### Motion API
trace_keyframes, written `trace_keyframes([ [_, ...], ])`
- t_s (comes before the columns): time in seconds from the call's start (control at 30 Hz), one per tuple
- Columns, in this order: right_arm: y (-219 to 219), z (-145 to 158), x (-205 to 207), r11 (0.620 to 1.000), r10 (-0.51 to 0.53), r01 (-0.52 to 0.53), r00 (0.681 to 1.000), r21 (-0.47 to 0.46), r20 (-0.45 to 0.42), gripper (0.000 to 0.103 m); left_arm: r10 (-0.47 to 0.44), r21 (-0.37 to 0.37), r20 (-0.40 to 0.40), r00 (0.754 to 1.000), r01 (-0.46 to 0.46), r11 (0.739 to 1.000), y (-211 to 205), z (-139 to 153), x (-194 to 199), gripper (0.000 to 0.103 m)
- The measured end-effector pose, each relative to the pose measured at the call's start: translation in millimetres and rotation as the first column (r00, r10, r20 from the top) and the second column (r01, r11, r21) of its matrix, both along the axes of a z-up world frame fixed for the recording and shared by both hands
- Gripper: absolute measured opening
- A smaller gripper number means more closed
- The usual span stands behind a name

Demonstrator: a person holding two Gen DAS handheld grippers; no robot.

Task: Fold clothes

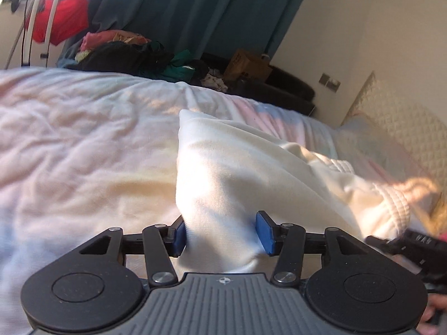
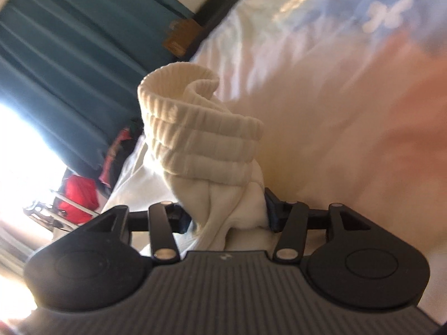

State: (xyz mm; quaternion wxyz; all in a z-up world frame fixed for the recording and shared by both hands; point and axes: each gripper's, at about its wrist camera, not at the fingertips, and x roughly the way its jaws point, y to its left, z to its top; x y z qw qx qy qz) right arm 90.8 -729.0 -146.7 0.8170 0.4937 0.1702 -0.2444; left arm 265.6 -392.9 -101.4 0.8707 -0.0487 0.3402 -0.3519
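Observation:
A cream-white garment point(image 1: 237, 173) with a ribbed cuff point(image 2: 195, 139) lies on the bed. My left gripper point(image 1: 223, 234) has its blue pads on either side of a bunched fold of the smooth cloth and grips it. My right gripper point(image 2: 227, 215) is shut on gathered cloth just below the ribbed cuff, which stands up and curls over in front of it. The right gripper's black body point(image 1: 413, 245) shows at the right edge of the left wrist view, close beside the left one.
The bed has a rumpled white sheet point(image 1: 83, 139). A pile of dark and coloured clothes point(image 1: 134, 55) and a cardboard box point(image 1: 245, 67) lie beyond the far edge. A teal curtain point(image 1: 181, 14) hangs behind. A quilted headboard point(image 1: 405, 128) stands at right.

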Motion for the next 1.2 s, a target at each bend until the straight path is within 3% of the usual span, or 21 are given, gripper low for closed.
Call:
trace_keyframes([
  [0.17, 13.5, 42.9, -30.0, 1.000, -0.002, 0.001, 0.995, -0.009, -0.104, 0.054, -0.013, 0.082, 0.055, 0.998, 0.008, 0.997, 11.5, 43.9, -38.7, 0.054],
  [0.37, 42.6, 101.7, -75.6, 0.989, 0.040, -0.048, 0.998, -0.143, -0.054, 0.054, -0.033, 0.086, 0.164, 0.986, 0.019, 0.996, 32.8, 112.5, -102.1, 0.058],
  [0.5, 66.2, 142.4, -99.1, 0.965, 0.075, -0.082, 0.997, -0.248, -0.036, 0.054, -0.044, 0.079, 0.235, 0.971, 0.026, 0.997, 47.7, 159.6, -145.3, 0.074],
  [0.6, 87.8, 175.5, -113.0, 0.932, 0.129, -0.133, 0.991, -0.338, -0.035, 0.054, -0.052, 0.074, 0.288, 0.956, 0.032, 0.997, 58.9, 195.0, -177.6, 0.086],
  [0.63, 94.5, 185.9, -116.7, 0.919, 0.145, -0.148, 0.989, -0.364, -0.038, 0.063, -0.054, 0.072, 0.305, 0.951, 0.034, 0.997, 62.6, 206.7, -188.4, 0.089],
  [0.67, 101.0, 196.0, -120.7, 0.908, 0.161, -0.163, 0.986, -0.385, -0.039, 0.081, -0.057, 0.071, 0.323, 0.945, 0.036, 0.997, 66.3, 218.5, -199.1, 0.093],
  [0.73, 114.0, 216.0, -128.6, 0.884, 0.192, -0.192, 0.980, -0.427, -0.043, 0.094, -0.057, 0.070, 0.346, 0.936, 0.034, 0.997, 75.5, 231.2, -217.2, 0.098],
  [0.8, 127.4, 235.3, -136.3, 0.857, 0.221, -0.220, 0.974, -0.466, -0.053, 0.093, -0.056, 0.070, 0.370, 0.927, 0.032, 0.997, 84.6, 243.5, -235.0, 0.103],
  [1.0, 175.1, 271.8, -166.0, 0.758, 0.212, -0.220, 0.973, -0.614, -0.088, 0.093, -0.055, 0.069, 0.438, 0.897, 0.027, 0.997, 112.1, 280.5, -288.7, 0.103],
  [1.2, 222.3, 284.8, -202.0, 0.657, 0.203, -0.211, 0.974, -0.723, -0.100, 0.093, -0.049, 0.095, 0.498, 0.866, 0.002, 0.995, 150.3, 282.5, -336.7, 0.103],
])
